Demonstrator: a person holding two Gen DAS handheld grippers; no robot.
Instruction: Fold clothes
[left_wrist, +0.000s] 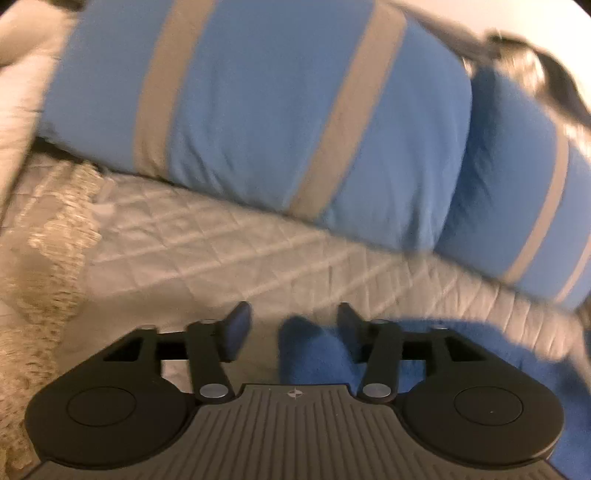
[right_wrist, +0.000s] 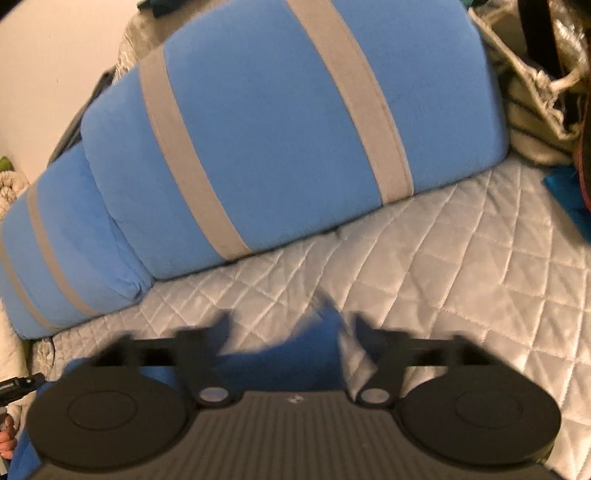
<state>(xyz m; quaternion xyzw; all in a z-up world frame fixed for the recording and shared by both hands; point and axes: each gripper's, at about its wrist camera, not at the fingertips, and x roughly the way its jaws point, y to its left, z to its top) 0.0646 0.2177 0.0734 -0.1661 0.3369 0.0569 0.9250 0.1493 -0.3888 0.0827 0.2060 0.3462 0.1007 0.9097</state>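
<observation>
A dark blue garment lies on the quilted bedspread. One rumpled fold of it rises between the fingers of my left gripper, which is open; the jaws stand wide apart and do not pinch the fold. In the right wrist view the same blue garment comes to a peak between the fingers of my right gripper. That gripper is open too and blurred by motion. The rest of the garment is hidden under both gripper bodies.
Two light blue pillows with grey stripes lean along the far side of the bed. A beige fringed blanket lies at the left. A pale bag with rope handles sits at the right. A hand shows at the lower left.
</observation>
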